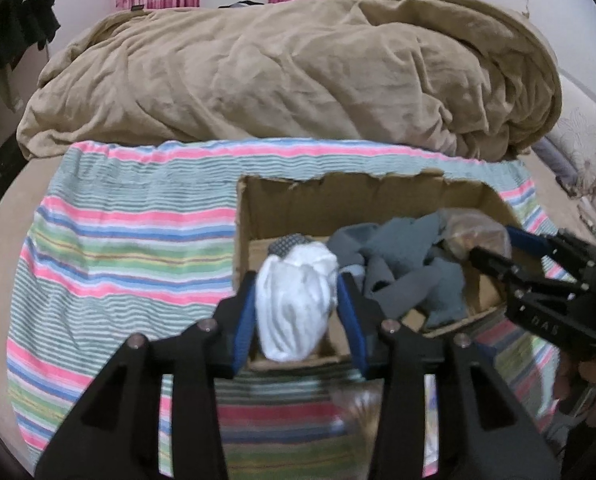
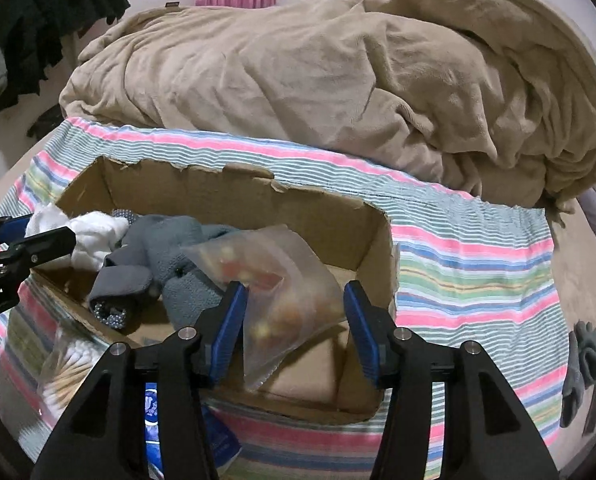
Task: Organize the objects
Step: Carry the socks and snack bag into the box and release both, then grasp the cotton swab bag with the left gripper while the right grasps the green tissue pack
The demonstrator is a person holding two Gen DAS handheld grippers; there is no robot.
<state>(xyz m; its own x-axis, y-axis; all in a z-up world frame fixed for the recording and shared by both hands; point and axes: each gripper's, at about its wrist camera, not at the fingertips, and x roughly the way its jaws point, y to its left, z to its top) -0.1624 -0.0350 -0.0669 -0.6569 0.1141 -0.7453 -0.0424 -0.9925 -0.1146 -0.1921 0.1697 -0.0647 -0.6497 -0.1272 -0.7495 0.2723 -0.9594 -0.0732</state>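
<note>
- The left gripper (image 1: 298,304) has its blue-padded jaws clenched on a white sock bundle (image 1: 294,304), a soft, wrinkled, egg-shaped roll whose long axis runs along the fingers, pointing away from the camera toward the cardboard box (image 1: 378,200).
- The bundle sits squarely between the two pads, over the box's near-left corner.
- The right gripper (image 2: 294,320) has its jaws spread wide; a clear plastic zip bag (image 2: 282,296) of small coloured pieces stands tilted between them, touching the left pad (image 2: 228,320) only (the right pad stands apart from it).
- The bag rests inside the box, beside crumpled grey socks (image 2: 174,264) of nubby knit.
- The box, with a torn rim, lies on a striped towel (image 1: 130,248) spread over the bed, in front of a heaped tan blanket (image 1: 298,80).
- A bag of cotton swabs (image 2: 70,372) lies outside the box's near-left wall.
</note>
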